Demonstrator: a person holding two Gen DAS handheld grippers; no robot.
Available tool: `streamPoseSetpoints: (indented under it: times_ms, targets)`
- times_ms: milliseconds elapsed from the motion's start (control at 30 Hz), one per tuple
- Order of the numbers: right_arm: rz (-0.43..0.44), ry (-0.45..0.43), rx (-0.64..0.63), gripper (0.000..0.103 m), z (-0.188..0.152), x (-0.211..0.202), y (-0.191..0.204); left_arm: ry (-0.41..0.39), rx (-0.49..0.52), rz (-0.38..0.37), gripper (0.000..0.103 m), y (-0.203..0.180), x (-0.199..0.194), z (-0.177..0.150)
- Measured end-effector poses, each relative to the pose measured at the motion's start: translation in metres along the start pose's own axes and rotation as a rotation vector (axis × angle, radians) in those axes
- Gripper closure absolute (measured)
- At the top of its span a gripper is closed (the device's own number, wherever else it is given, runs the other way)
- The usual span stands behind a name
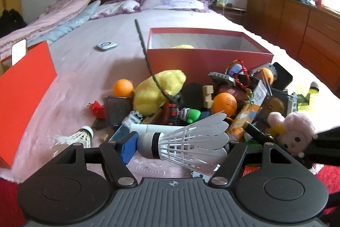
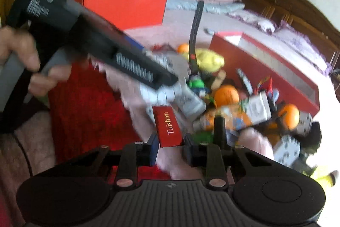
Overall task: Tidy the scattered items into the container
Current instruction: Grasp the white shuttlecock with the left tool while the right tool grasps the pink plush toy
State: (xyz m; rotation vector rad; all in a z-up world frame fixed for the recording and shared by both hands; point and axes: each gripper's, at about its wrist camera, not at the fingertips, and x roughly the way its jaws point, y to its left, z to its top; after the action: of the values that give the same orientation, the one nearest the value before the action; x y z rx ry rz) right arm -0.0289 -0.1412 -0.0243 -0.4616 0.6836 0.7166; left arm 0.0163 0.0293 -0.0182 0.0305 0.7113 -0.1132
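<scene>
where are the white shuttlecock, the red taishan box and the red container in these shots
white shuttlecock (image 1: pixel 187 139), left wrist view, on its plastic skirt
red Taishan box (image 2: pixel 169 126), right wrist view, on its lettered top face
red container (image 1: pixel 204 59), left wrist view, on its near outer wall

Orange balls (image 1: pixel 123 87): three. Shuttlecocks (image 1: pixel 187 142): two. Red boxes (image 1: pixel 209 54): two. Plush toys (image 1: pixel 294 133): two.
</scene>
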Motion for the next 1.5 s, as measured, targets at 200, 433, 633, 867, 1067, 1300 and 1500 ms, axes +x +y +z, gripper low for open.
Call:
streamPoseSetpoints:
  times_ms: [200, 433, 633, 867, 1067, 1300, 1500]
  targets:
    - [-0.024, 0.015, 0.087, 0.063, -0.007, -0.017, -0.009, 0.006, 0.008, 0.000, 0.032, -0.002, -0.001, -0.001]
    - [-0.138, -0.061, 0.167, 0.060, -0.010, -0.054, -0.023, 0.021, 0.014, -0.010, 0.032, -0.006, 0.002, -0.002]
    - [-0.250, -0.028, 0.250, 0.059, -0.016, -0.044, -0.036, 0.044, 0.030, -0.012, 0.031, -0.011, 0.004, -0.003]
    - [-0.284, -0.026, 0.387, 0.059, -0.027, -0.035, -0.046, 0.055, 0.046, -0.012, 0.028, -0.016, 0.003, -0.005]
    - [-0.337, -0.044, 0.444, 0.053, -0.028, -0.045, -0.057, 0.058, 0.039, -0.019, 0.028, -0.016, 0.003, -0.005]
    - [-0.330, 0.040, 0.555, 0.052, -0.031, -0.030, -0.077, 0.063, 0.031, -0.024, 0.028, -0.016, 0.003, -0.006]
    - [-0.319, 0.060, 0.546, 0.049, -0.026, -0.021, -0.074, 0.053, 0.044, -0.020, 0.027, -0.019, -0.001, -0.005]
